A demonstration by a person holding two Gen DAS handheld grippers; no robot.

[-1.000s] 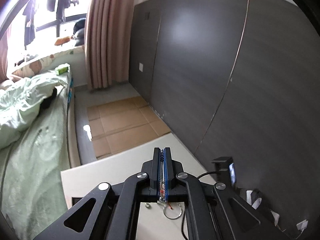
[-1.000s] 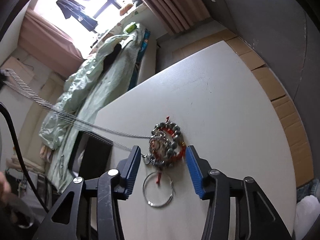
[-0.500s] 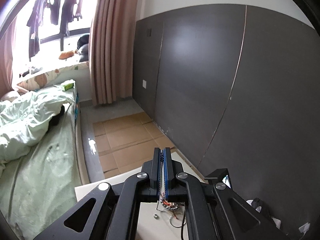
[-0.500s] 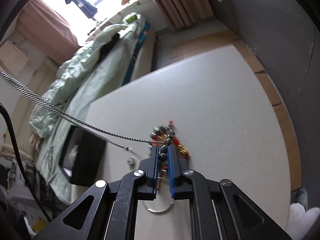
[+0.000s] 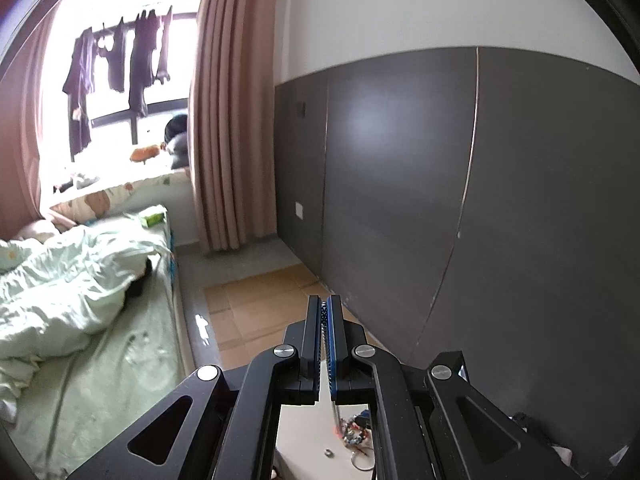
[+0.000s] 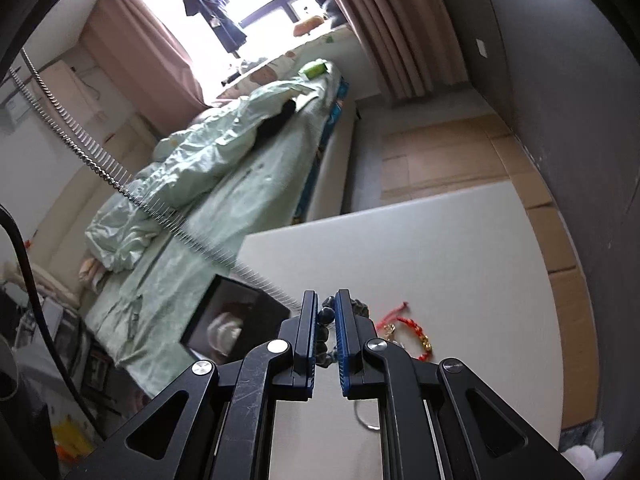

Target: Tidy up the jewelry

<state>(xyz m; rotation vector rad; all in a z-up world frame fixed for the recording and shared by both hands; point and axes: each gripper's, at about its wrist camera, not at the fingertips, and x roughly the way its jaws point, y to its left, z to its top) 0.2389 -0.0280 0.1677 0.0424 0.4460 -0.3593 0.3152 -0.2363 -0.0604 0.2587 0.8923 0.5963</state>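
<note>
My right gripper [image 6: 327, 310] is shut on a dark grey bead bracelet [image 6: 323, 316] and holds it just above the white table [image 6: 460, 240]. A red cord bracelet with gold beads [image 6: 412, 326] and a silver ring [image 6: 366, 420] lie on the table beside it. My left gripper [image 5: 324, 312] is shut on a silver chain [image 5: 335, 412], raised high; the chain [image 6: 100, 168] stretches down to the jewelry pile [image 5: 354, 434]. A small ring [image 5: 329, 453] lies near the pile.
An open black jewelry box [image 6: 232, 324] sits at the table's left edge. A bed with a green quilt [image 6: 224, 168] lies to the left. A dark panelled wall [image 5: 460, 200] stands on the right. Cardboard [image 6: 448, 152] covers the floor beyond the table.
My right gripper shut on the bead bracelet and lifted it off the pile. My left gripper rose higher, pulling the silver chain taut.
</note>
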